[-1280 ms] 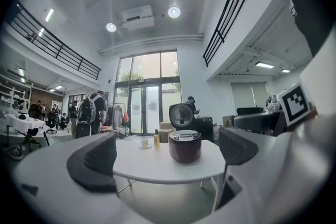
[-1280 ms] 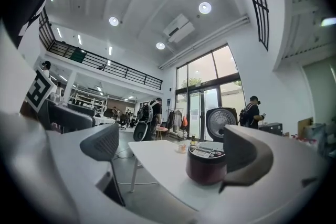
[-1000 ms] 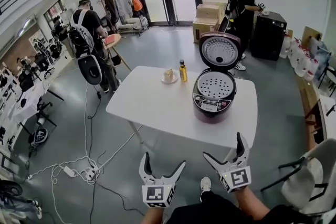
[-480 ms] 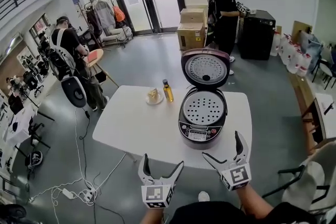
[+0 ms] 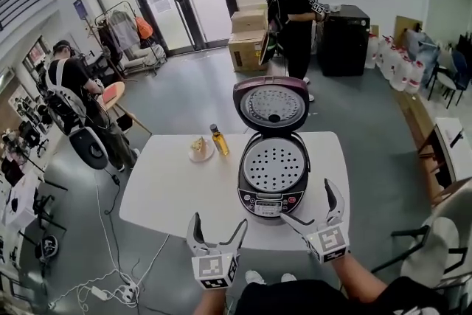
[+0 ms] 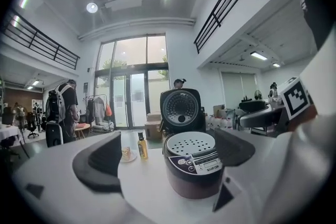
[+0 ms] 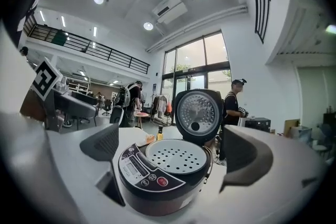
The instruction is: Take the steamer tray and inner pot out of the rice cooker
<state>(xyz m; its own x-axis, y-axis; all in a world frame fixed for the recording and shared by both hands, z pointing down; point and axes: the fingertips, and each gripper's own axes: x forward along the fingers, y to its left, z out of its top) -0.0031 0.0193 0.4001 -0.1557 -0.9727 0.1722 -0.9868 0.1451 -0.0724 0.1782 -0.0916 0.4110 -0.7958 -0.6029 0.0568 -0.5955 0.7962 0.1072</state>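
Note:
A dark purple rice cooker (image 5: 271, 184) stands on the white table (image 5: 166, 188), its lid (image 5: 271, 105) raised upright at the back. The perforated white steamer tray (image 5: 274, 164) sits in its mouth and hides the inner pot. My left gripper (image 5: 216, 226) hovers at the table's near edge, left of the cooker; its jaws are closing, still wide, with nothing between the pads. My right gripper (image 5: 308, 203) is open just right of the control panel. In the left gripper view the cooker (image 6: 193, 173) and tray (image 6: 190, 142) lie ahead. The tray (image 7: 175, 156) fills the right gripper view.
A small yellow bottle (image 5: 217, 140) and a plate with food (image 5: 199, 150) stand on the table left of the cooker. A person (image 5: 295, 7) stands by a black cabinet behind, another person (image 5: 70, 85) at the left. Cables (image 5: 110, 284) trail on the floor.
Both grippers have moved forward to the table's near edge. The cooker now lies close in front, between them, where before it stood well ahead.

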